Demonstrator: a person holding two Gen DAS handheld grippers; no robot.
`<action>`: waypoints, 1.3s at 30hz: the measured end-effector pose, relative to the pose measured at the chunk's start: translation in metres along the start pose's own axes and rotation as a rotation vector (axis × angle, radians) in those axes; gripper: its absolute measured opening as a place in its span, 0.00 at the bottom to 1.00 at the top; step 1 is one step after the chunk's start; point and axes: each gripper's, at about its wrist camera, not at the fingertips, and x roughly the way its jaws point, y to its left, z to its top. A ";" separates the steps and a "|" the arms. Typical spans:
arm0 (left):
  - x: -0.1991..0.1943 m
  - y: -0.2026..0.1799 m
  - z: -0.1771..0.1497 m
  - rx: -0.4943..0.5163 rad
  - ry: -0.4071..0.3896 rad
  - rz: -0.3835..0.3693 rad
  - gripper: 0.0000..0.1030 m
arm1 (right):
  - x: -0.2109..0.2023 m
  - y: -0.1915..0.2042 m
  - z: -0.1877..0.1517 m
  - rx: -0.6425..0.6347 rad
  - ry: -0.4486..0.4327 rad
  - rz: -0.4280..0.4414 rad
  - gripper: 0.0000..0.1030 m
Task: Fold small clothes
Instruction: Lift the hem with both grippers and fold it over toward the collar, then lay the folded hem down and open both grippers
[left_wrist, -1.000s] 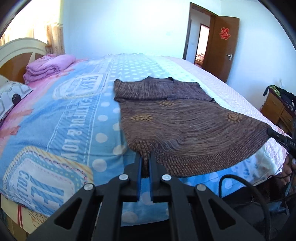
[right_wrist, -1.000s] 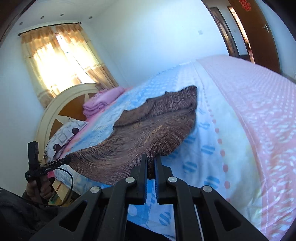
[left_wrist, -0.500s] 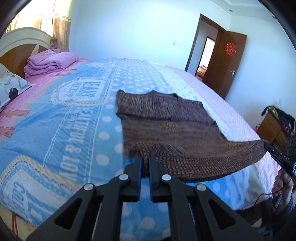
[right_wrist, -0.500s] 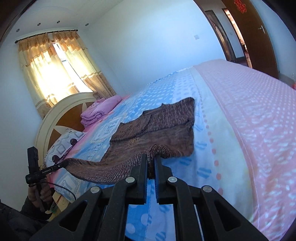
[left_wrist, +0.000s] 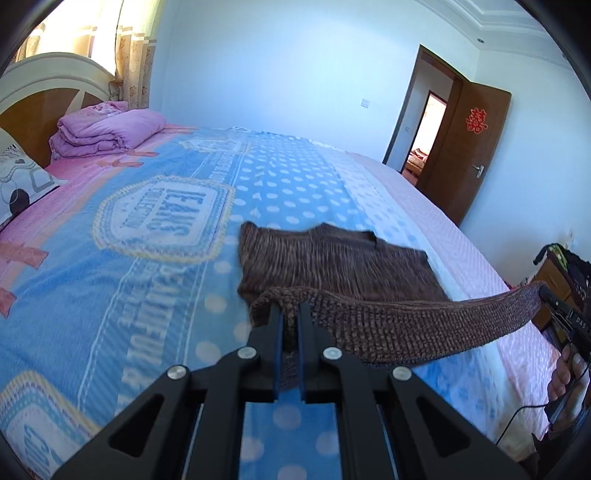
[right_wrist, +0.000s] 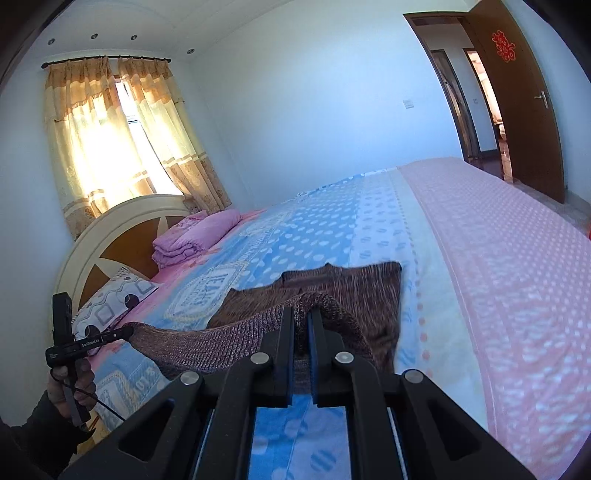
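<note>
bed (left_wrist: 155, 280), sweater (left_wrist: 332, 258) hem in both grippers

A wide bed (left_wrist: 147, 266) with a blue and pink patterned cover fills the pale blue room. Sunlight glows through yellow curtains (right_wrist: 110, 133) above the arched headboard (right_wrist: 122, 236), where folded pink bedding (left_wrist: 107, 133) lies. An open brown door (left_wrist: 469, 155) carries a red ornament (left_wrist: 476, 120).
</note>
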 end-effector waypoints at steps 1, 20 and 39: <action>0.003 0.001 0.008 -0.002 -0.012 0.005 0.07 | 0.003 0.000 0.004 -0.004 -0.001 0.001 0.05; 0.113 0.005 0.087 -0.016 0.010 0.081 0.07 | 0.130 -0.027 0.063 -0.007 0.089 -0.083 0.05; 0.234 -0.004 0.054 0.147 0.153 0.329 0.52 | 0.294 -0.092 0.021 -0.086 0.419 -0.378 0.48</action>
